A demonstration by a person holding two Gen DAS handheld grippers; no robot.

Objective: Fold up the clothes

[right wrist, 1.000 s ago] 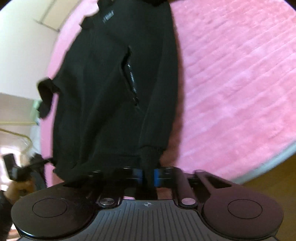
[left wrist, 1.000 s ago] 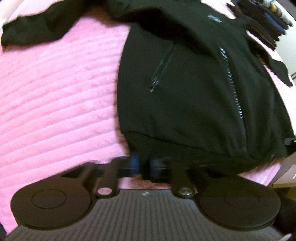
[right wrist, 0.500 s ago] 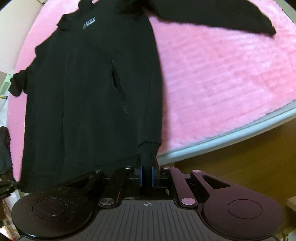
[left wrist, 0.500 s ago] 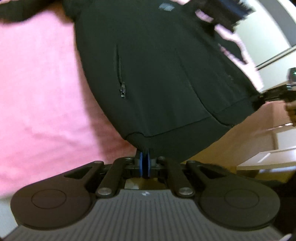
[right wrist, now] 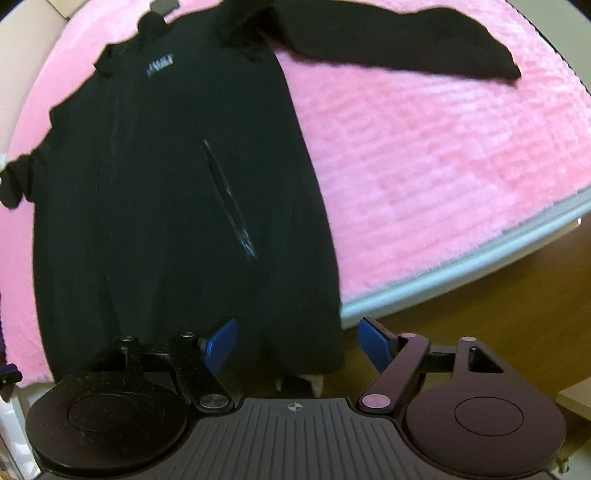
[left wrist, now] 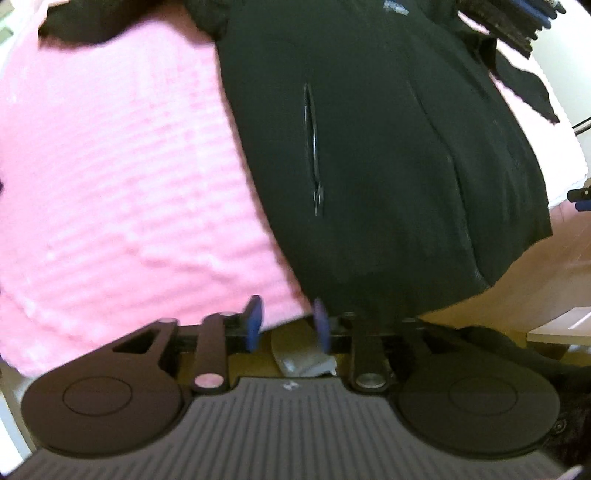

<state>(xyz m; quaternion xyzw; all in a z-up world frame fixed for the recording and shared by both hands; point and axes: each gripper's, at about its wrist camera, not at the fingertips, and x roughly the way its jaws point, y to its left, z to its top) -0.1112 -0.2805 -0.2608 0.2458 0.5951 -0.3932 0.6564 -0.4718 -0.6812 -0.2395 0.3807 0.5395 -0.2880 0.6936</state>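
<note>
on the pink ribbed blanket (right wrist: 424, 155) lies the black zip jacket (right wrist: 177, 192), front up, its hem hanging over the near edge of the bed (right wrist: 461, 273). one sleeve (right wrist: 406, 48) stretches out across the blanket to the right. the left hand-held gripper (left wrist: 286, 325) has its blue pads apart, empty, just below the hem's left corner. the right hand-held gripper (right wrist: 295, 345) is spread wide, with the hem's right corner between its pads but not pinched. folded dark clothes (left wrist: 517, 18) sit beyond the jacket.
</note>
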